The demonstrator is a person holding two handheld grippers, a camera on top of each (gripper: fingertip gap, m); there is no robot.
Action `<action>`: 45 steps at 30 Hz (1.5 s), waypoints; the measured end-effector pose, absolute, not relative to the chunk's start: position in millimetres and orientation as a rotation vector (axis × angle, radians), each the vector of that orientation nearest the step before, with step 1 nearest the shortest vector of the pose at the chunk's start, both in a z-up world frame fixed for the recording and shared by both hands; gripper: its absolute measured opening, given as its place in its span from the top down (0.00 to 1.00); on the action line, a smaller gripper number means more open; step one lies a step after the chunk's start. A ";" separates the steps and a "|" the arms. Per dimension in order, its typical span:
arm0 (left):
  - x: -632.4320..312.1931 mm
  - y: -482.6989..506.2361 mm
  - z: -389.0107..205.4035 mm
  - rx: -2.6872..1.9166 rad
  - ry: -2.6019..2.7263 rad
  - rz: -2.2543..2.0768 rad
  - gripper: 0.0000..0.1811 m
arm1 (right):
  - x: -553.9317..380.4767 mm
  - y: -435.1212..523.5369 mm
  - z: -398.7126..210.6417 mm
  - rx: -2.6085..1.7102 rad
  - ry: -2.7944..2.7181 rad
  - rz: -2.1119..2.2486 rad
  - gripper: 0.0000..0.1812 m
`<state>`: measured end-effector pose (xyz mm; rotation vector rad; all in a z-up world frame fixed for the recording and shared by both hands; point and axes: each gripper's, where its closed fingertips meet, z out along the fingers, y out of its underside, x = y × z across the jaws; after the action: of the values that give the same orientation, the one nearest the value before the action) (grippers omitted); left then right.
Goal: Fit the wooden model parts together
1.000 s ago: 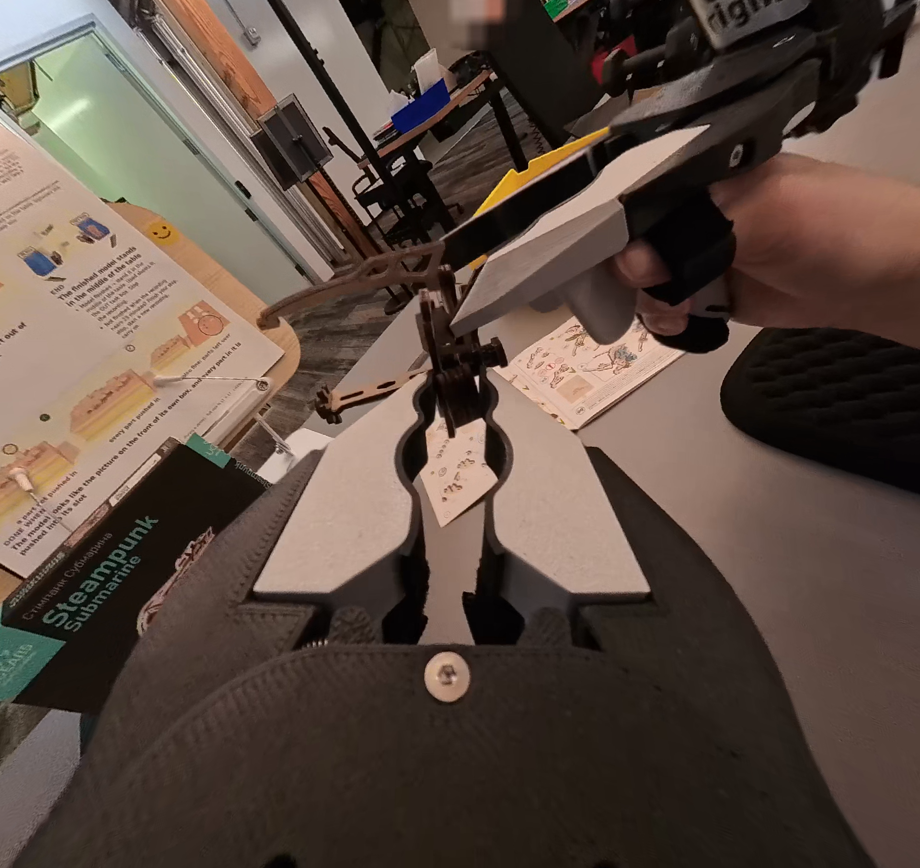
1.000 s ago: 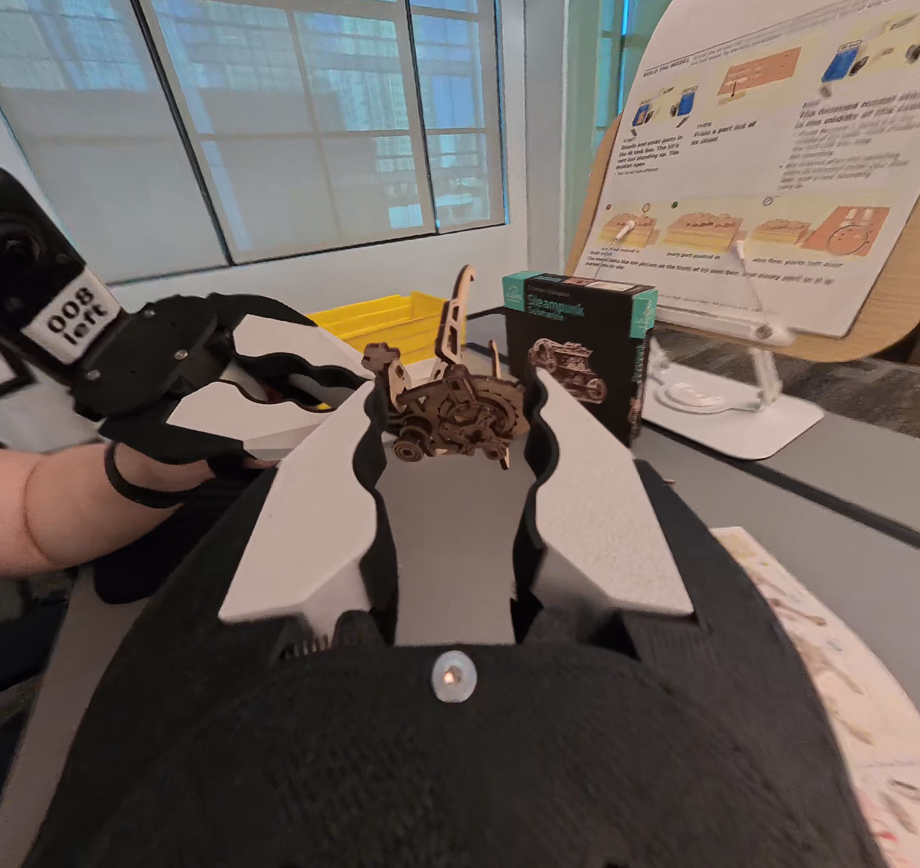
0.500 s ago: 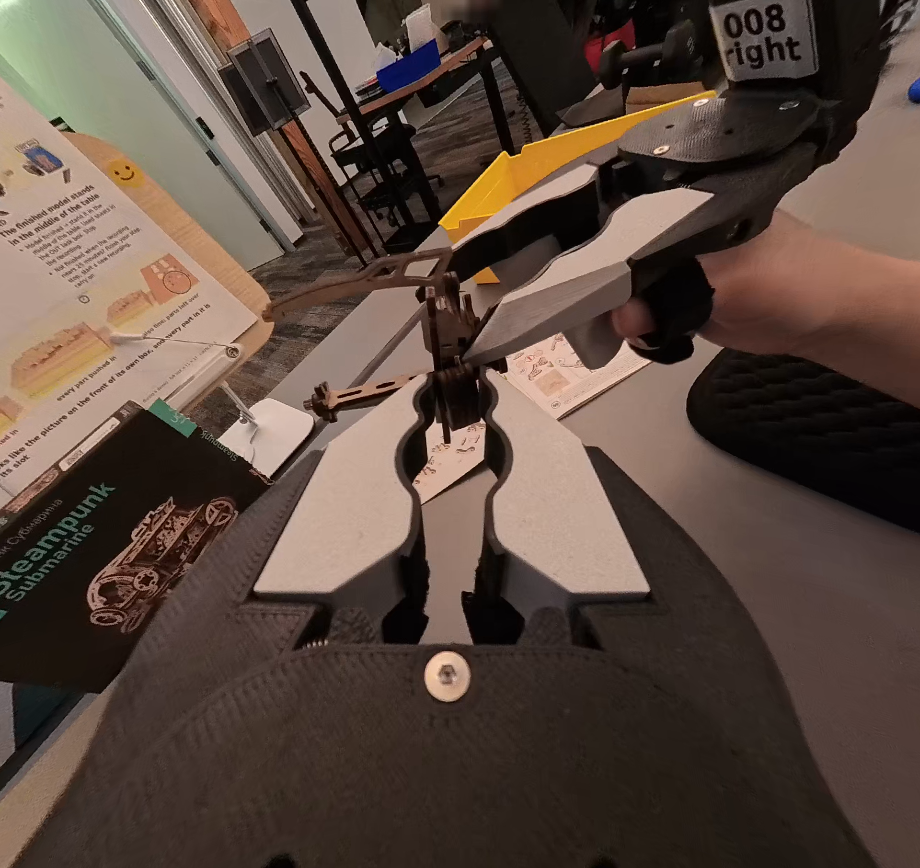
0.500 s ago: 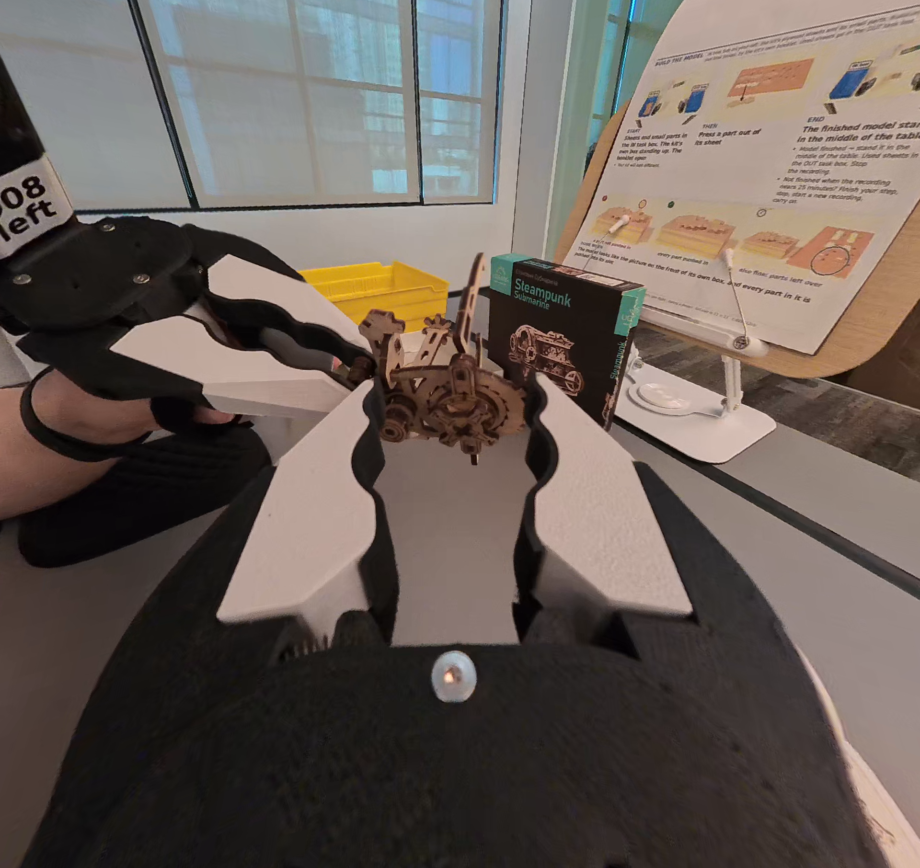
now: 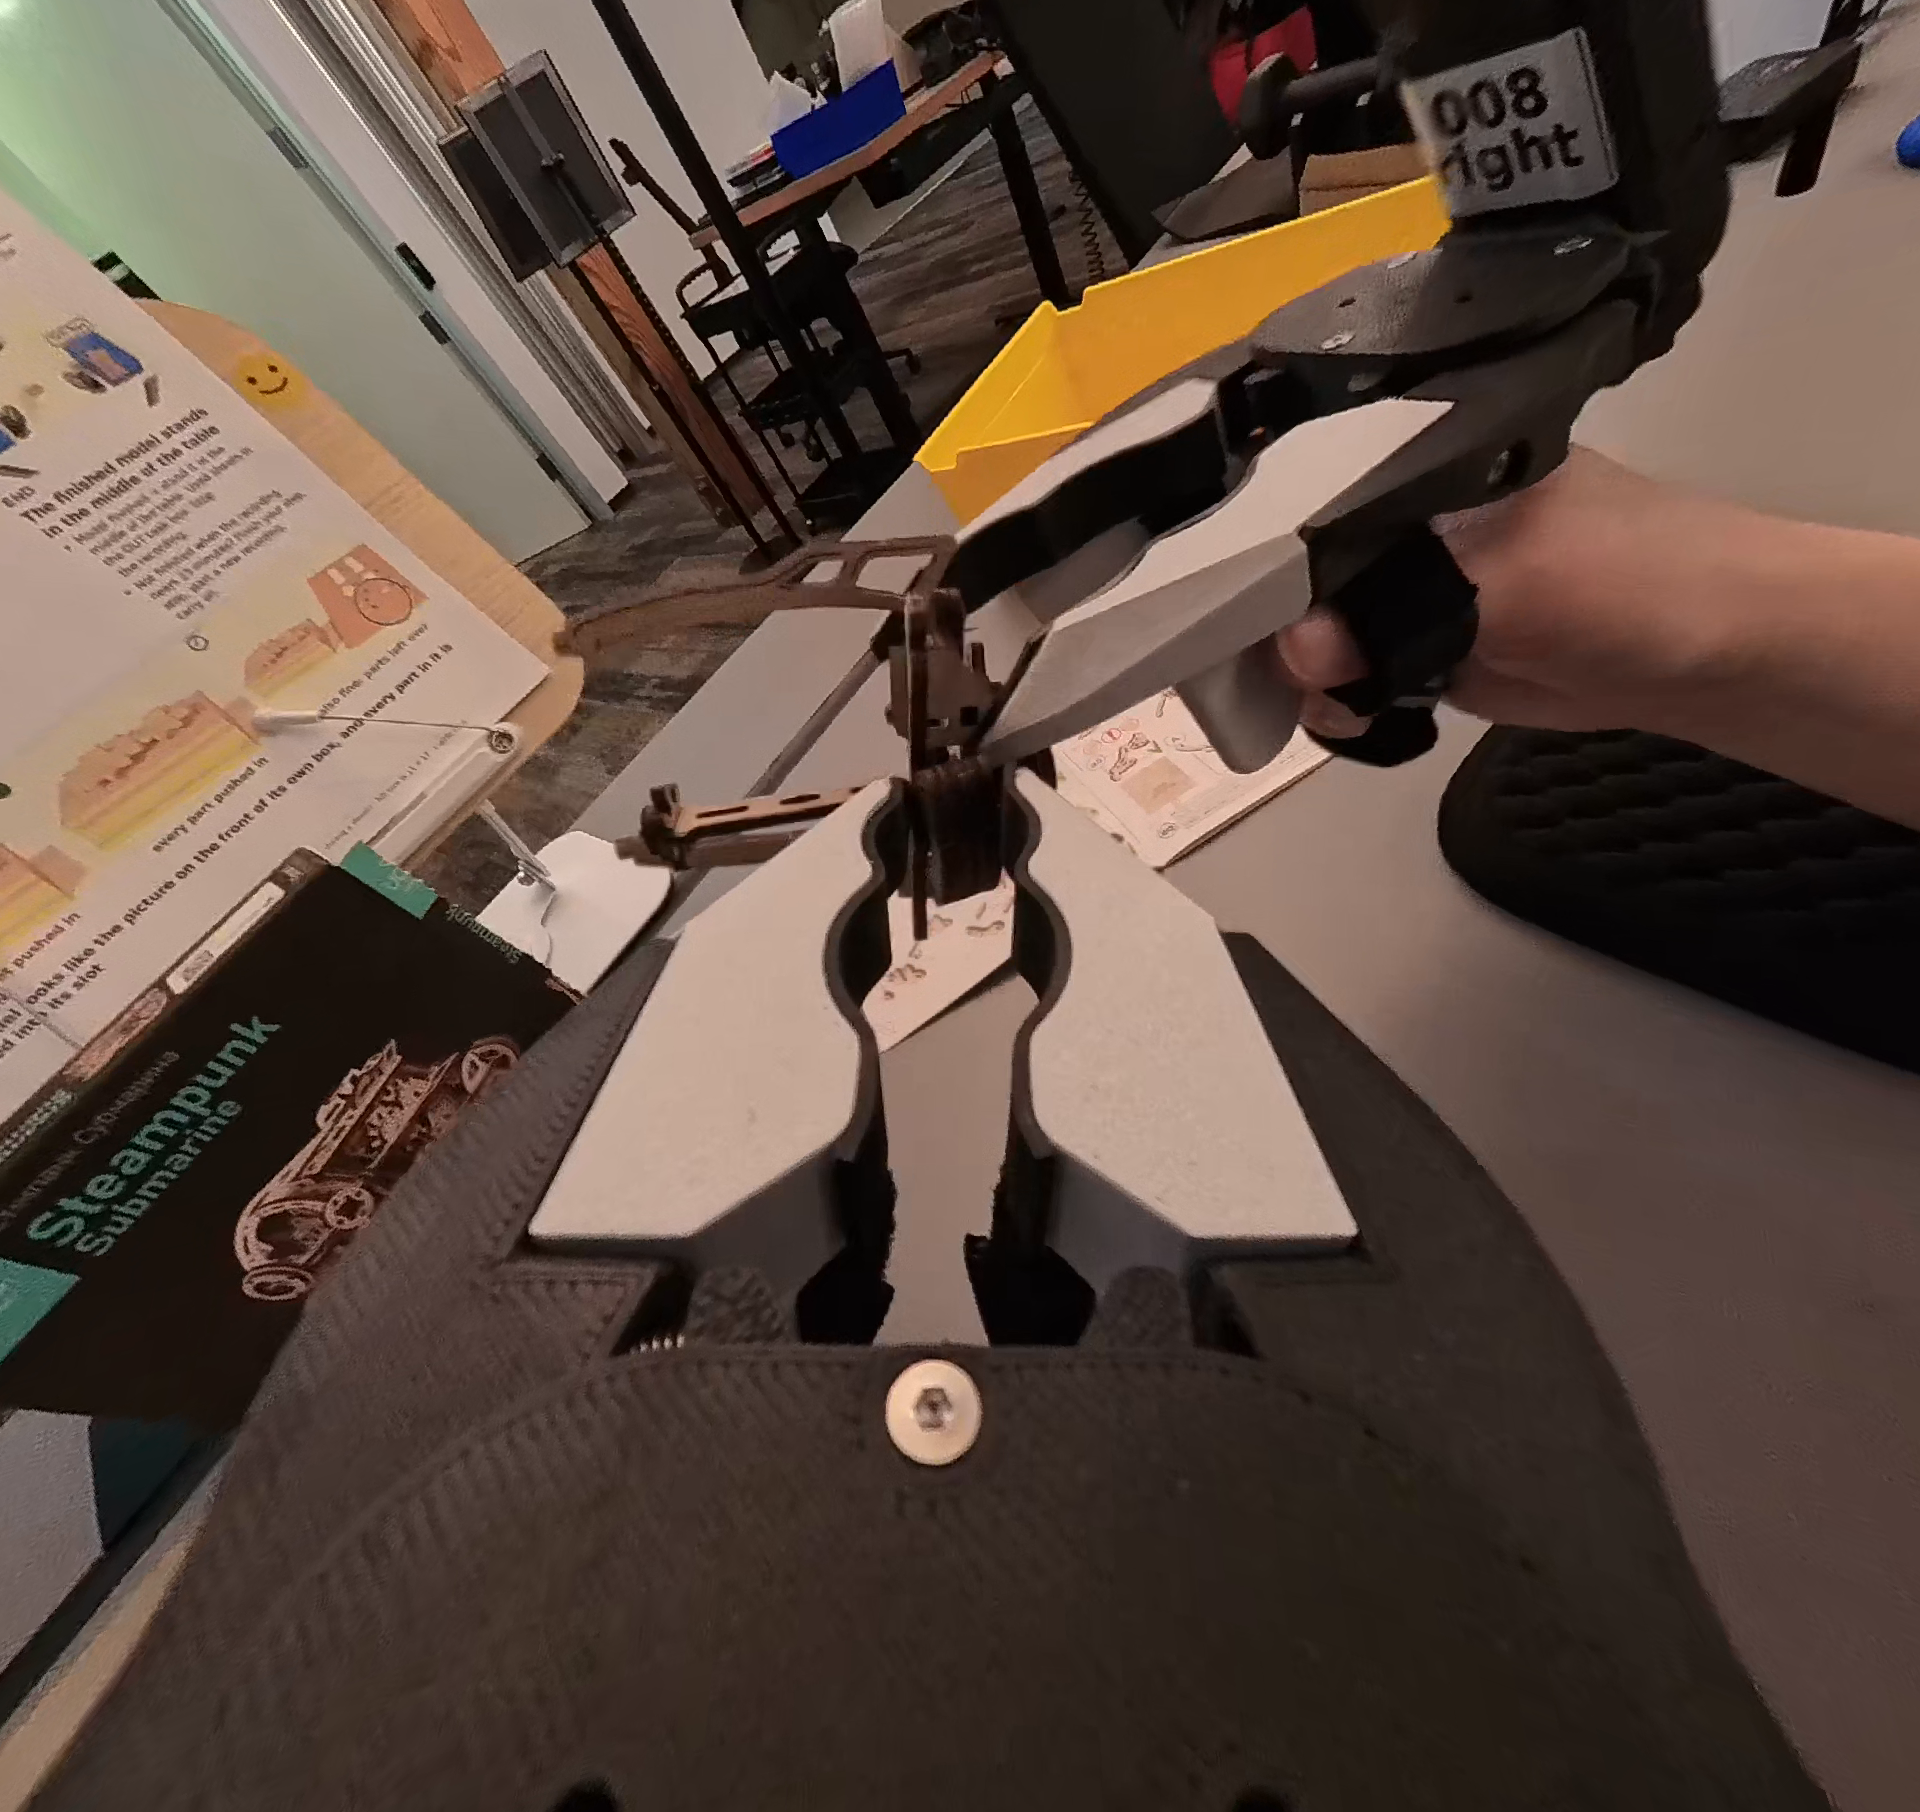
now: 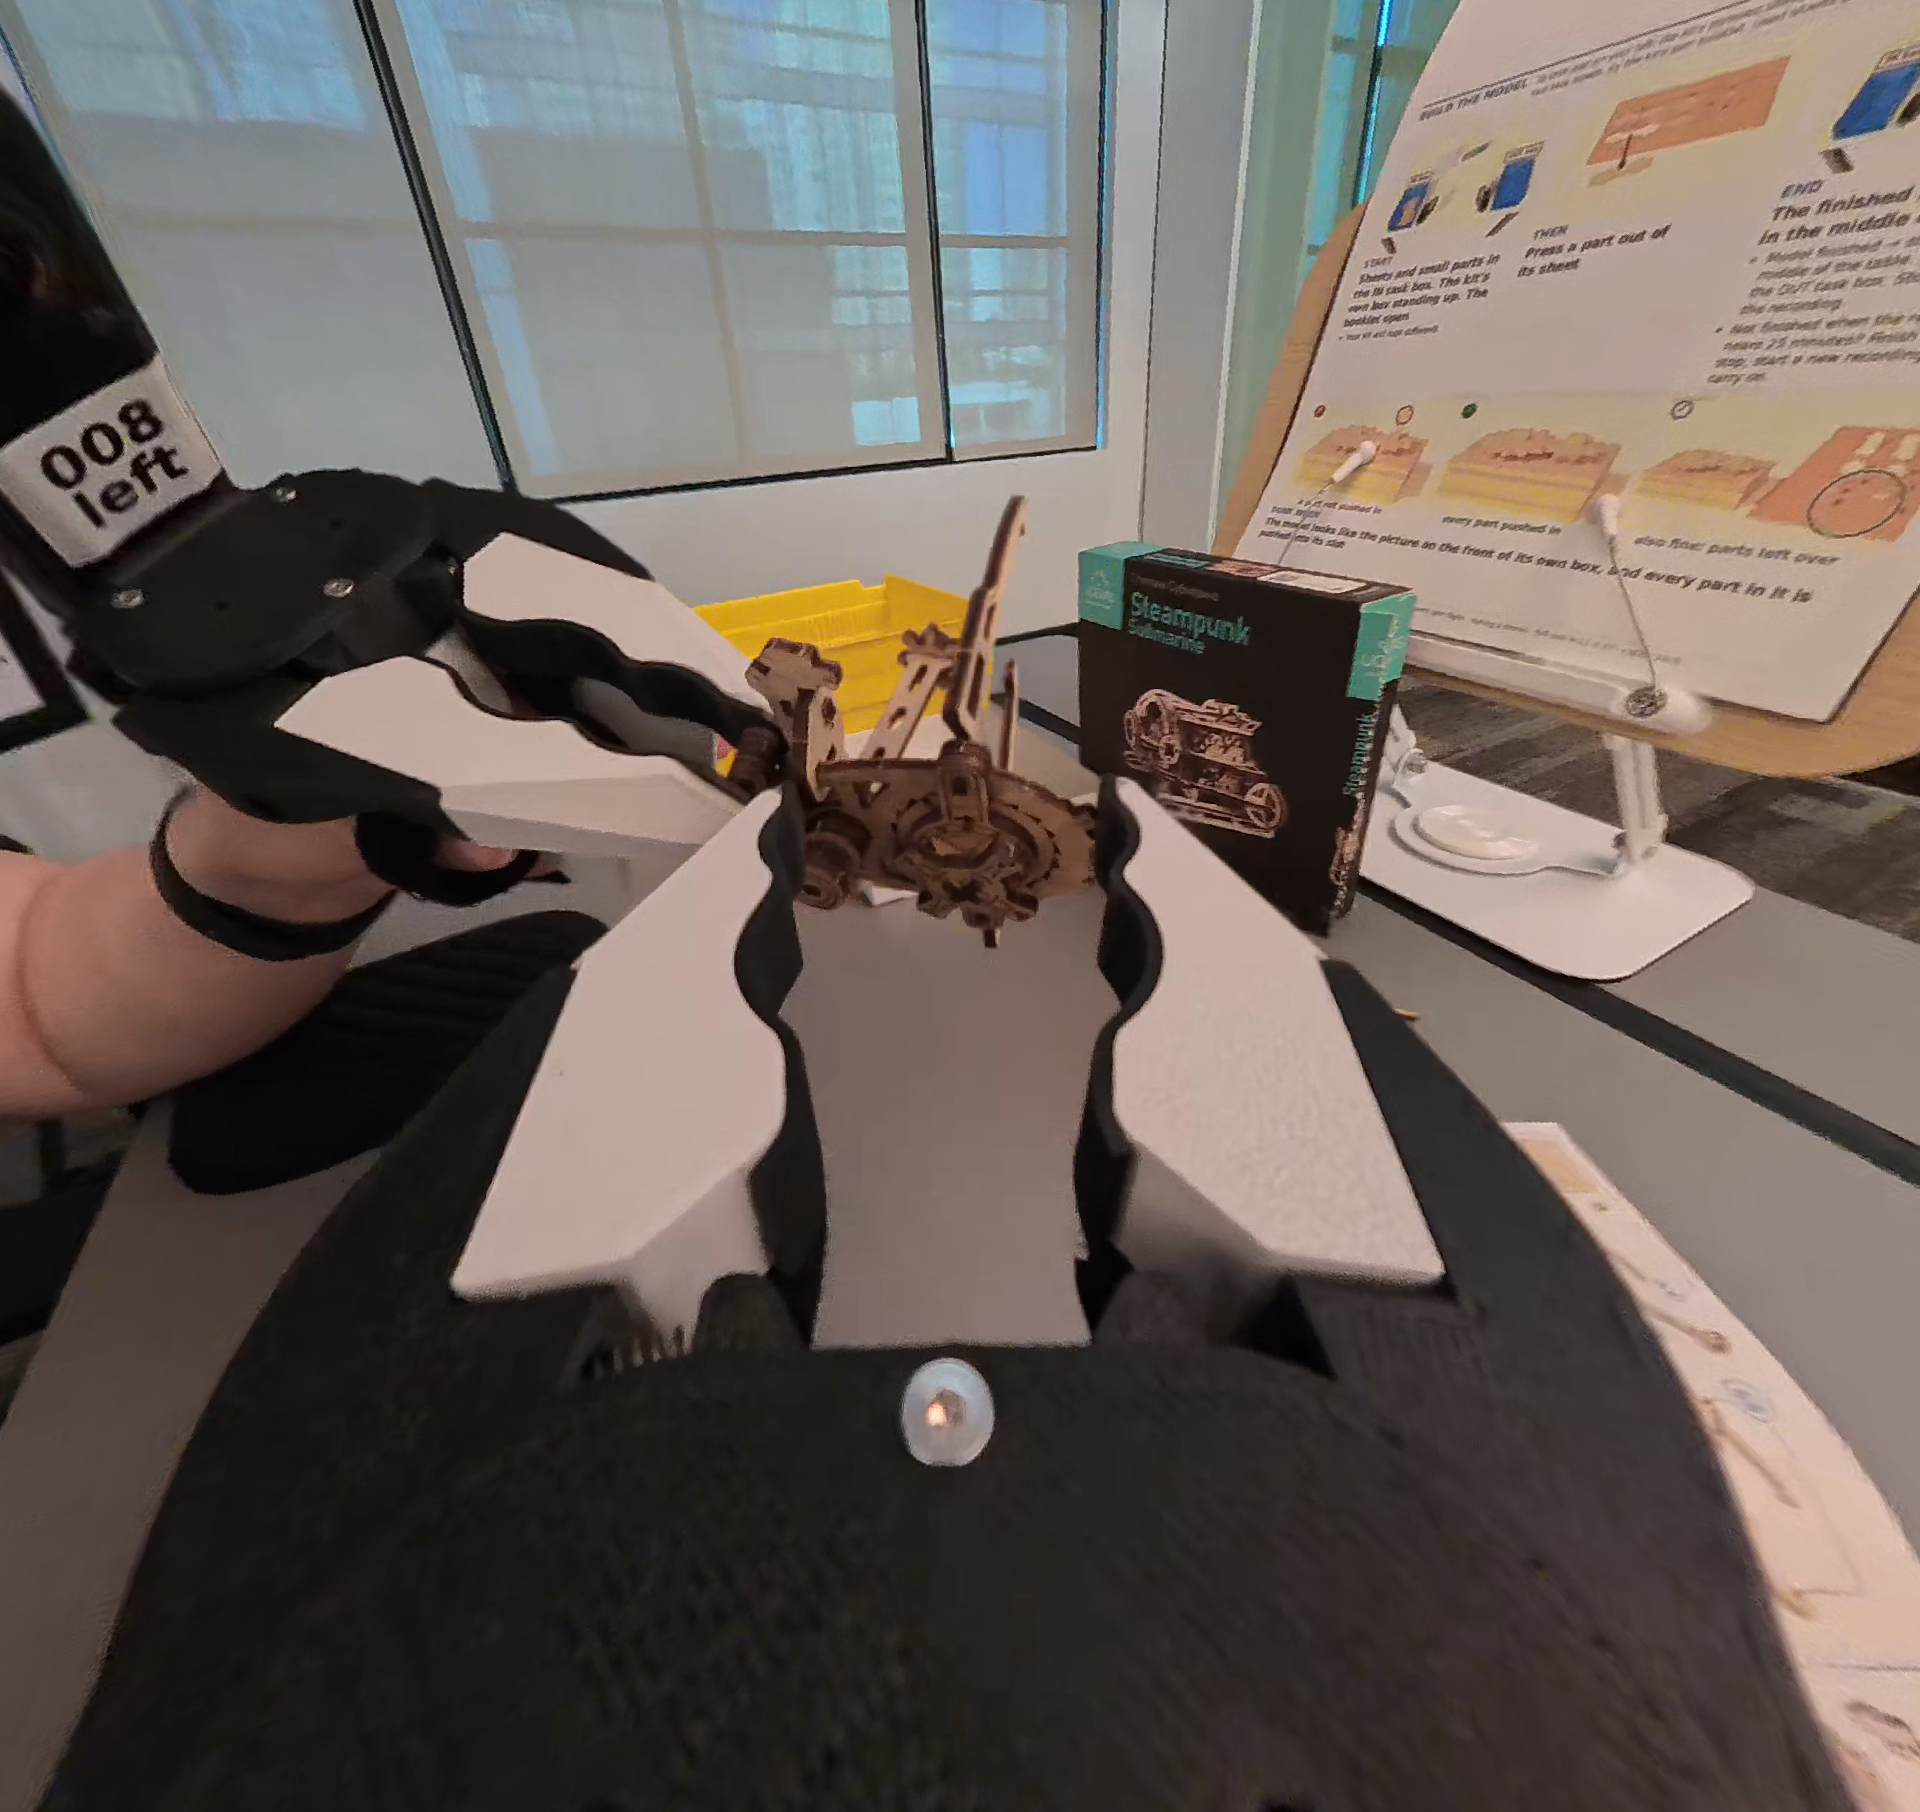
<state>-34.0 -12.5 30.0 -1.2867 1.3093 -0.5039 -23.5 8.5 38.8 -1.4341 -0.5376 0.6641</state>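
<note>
The left claw (image 5: 951, 832) is clamped on the stacked lower edge of the wooden model (image 6: 935, 806), holding it in the air above the grey tabletop (image 5: 1455, 1191). The right claw (image 6: 940, 827) is spread wide around the model's gear cluster — whether either tip touches it I cannot tell.

The model looks light, stiff and brittle: thin laser-cut ply with small gears, pegs and a long curved arm (image 5: 727, 599) jutting out, likely to snap under sideways load. Best held on the thick layered core — never the slender arm. The kit box (image 6: 1236, 723) stands toward the tabletop's far edge.
</note>
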 end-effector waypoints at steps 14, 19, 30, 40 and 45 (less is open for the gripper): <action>-52.8 -10.5 77.5 -1.268 1.053 -1.472 0.93 | -12.0 -20.1 79.0 -1.139 -0.615 0.492 0.63; -55.4 -8.2 82.7 -1.299 0.917 -1.794 0.93 | -22.7 -13.8 76.2 -1.170 -0.611 0.293 0.64; -54.3 -24.6 90.7 -1.109 0.851 -1.901 0.92 | -33.0 -32.2 100.7 -1.019 -0.556 -0.097 0.62; -51.9 -35.7 90.5 -1.059 0.865 -1.905 0.92 | -32.8 -30.8 96.6 -1.023 -0.594 -0.201 0.69; -50.5 -38.1 89.0 -1.063 0.880 -1.908 0.92 | -32.2 -31.8 96.5 -1.026 -0.617 -0.197 0.68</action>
<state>-50.5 -38.1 89.0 -1.0633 0.8800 -1.9077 -32.2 -31.8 96.5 -1.0260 -0.6167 -0.1969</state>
